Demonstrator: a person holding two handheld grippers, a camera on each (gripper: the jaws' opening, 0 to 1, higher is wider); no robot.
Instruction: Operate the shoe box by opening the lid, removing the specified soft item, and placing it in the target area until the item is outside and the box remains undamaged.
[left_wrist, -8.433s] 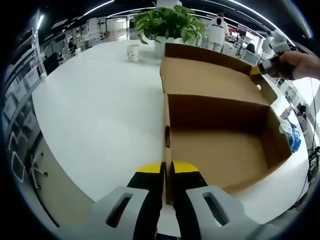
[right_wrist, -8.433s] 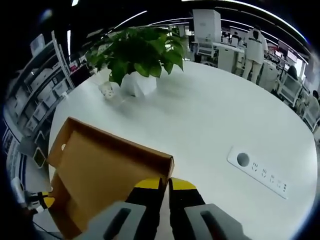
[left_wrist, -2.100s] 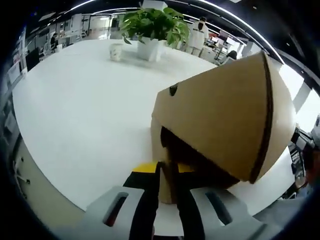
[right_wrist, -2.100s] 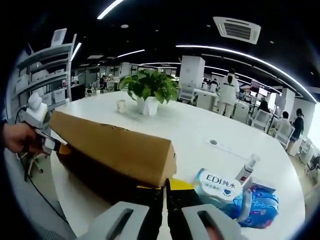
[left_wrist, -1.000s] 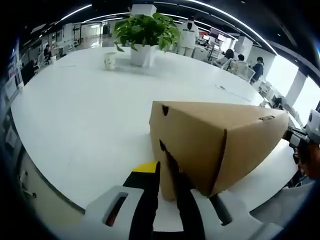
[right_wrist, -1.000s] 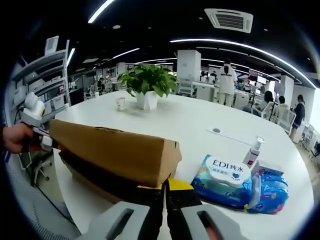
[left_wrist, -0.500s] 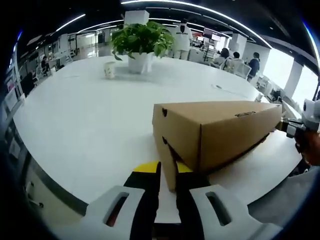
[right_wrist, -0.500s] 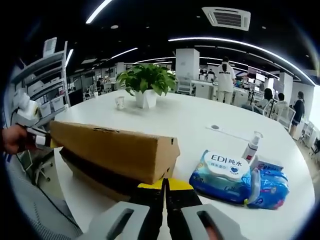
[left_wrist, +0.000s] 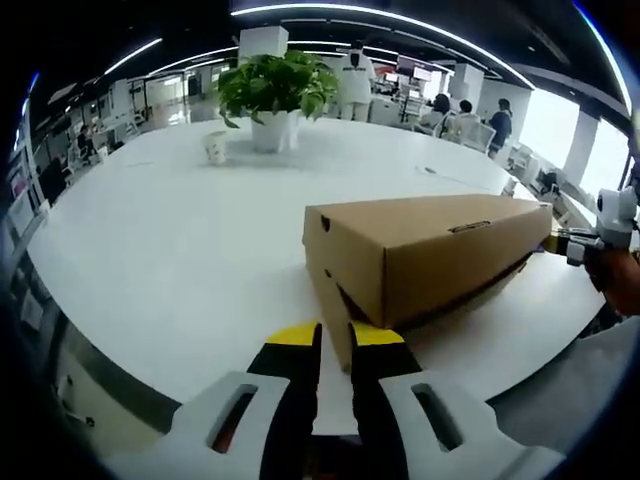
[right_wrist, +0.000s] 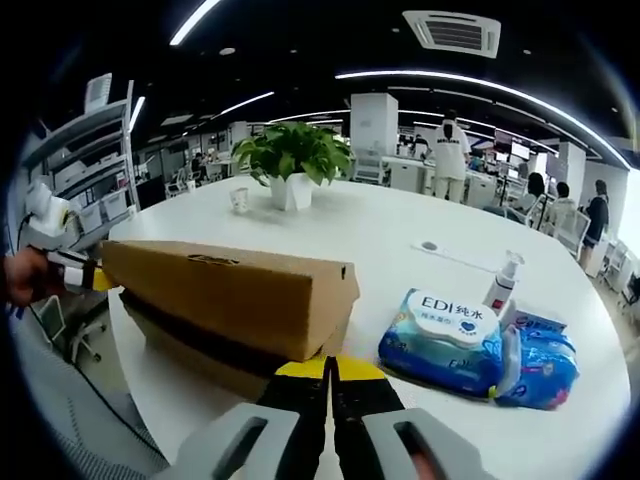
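Note:
A brown cardboard shoe box (left_wrist: 430, 250) lies on the white round table (left_wrist: 170, 240). Its lid (right_wrist: 220, 285) sits low over the base, with a dark slit left along the long side. My left gripper (left_wrist: 335, 338) is shut on the box's near end wall. My right gripper (right_wrist: 331, 368) is shut on the lid's front corner at the other end. Each gripper shows in the other's view, held by a hand: the right gripper (left_wrist: 562, 243) and the left gripper (right_wrist: 82, 277). Blue soft packs of wet wipes (right_wrist: 450, 342) lie on the table right of the box.
A potted plant (left_wrist: 270, 88) and a paper cup (left_wrist: 215, 147) stand at the far side of the table. A small spray bottle (right_wrist: 500, 285) stands behind the wipes. A round socket (right_wrist: 429, 246) sits in the tabletop. The table edge (left_wrist: 120, 385) runs close below the grippers.
The box stood open and empty 8.4 s ago. Over the last two seconds the lid has swung down from steeply raised to almost flat on the base. Both grippers kept their hold.

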